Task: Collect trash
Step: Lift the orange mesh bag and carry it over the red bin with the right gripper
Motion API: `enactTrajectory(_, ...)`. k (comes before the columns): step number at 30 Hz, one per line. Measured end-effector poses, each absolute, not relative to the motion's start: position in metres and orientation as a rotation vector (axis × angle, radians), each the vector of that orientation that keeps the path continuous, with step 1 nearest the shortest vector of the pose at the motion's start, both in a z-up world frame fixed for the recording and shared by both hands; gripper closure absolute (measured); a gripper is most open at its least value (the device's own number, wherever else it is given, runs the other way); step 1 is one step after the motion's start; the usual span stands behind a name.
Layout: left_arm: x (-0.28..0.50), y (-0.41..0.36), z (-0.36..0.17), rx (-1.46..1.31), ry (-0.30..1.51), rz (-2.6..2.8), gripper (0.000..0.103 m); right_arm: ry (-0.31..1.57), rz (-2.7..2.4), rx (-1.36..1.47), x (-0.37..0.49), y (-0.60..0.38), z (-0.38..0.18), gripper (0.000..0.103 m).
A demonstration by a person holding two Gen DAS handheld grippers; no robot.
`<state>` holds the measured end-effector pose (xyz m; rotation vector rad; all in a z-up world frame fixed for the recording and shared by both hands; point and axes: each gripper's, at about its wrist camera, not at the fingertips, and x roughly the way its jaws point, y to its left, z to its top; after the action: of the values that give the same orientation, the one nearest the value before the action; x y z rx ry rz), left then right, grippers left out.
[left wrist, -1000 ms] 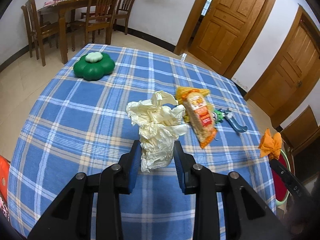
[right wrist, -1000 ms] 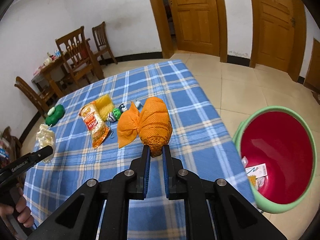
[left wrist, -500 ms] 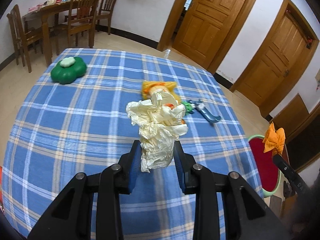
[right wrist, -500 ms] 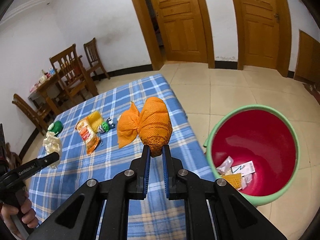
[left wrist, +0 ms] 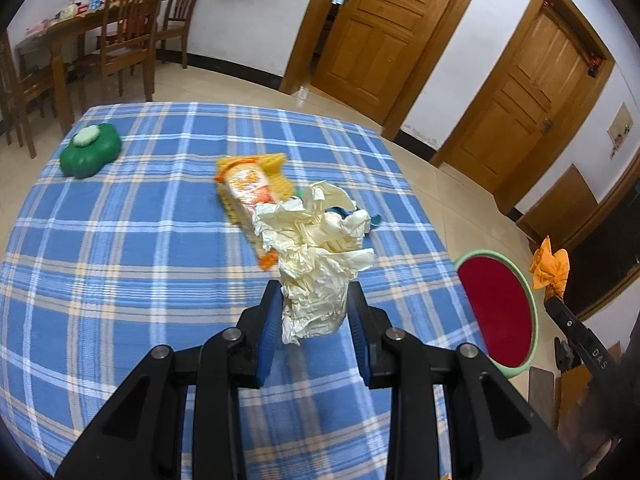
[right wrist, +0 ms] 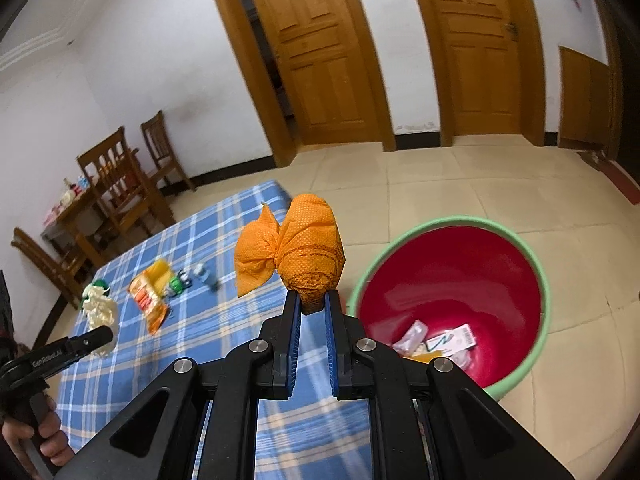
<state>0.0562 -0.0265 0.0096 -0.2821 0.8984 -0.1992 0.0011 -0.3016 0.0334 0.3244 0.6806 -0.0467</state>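
Note:
My left gripper [left wrist: 313,304] is shut on a crumpled cream paper wad [left wrist: 316,256] and holds it above the blue checked table [left wrist: 120,264]. My right gripper [right wrist: 311,304] is shut on an orange mesh bag [right wrist: 296,240], held above the floor between the table edge and the bin. The bin [right wrist: 452,280] is red inside with a green rim and holds several scraps; it stands on the floor right of the table and also shows in the left wrist view [left wrist: 496,308]. An orange snack packet [left wrist: 248,184] lies on the table.
A green flower-shaped box [left wrist: 90,152] sits at the table's far left. A small green toy and a blue item [right wrist: 206,274] lie by the snack packet [right wrist: 148,296]. Wooden chairs [left wrist: 128,40] and a side table stand by the far wall. Two wooden doors [right wrist: 320,60] lie beyond.
Both grippers have swung right toward the bin with their loads. The orange bag has left the table and now hangs next to the bin's rim.

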Motion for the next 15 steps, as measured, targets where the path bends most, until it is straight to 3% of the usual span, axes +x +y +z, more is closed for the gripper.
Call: enactTrajectory(15, 0.067, -0.085, 0.034, -0.204, 0.882, -0.316, 0.07, 0.655, -0.16, 0.395, -0.013, -0.356, 0.025, 0.091)
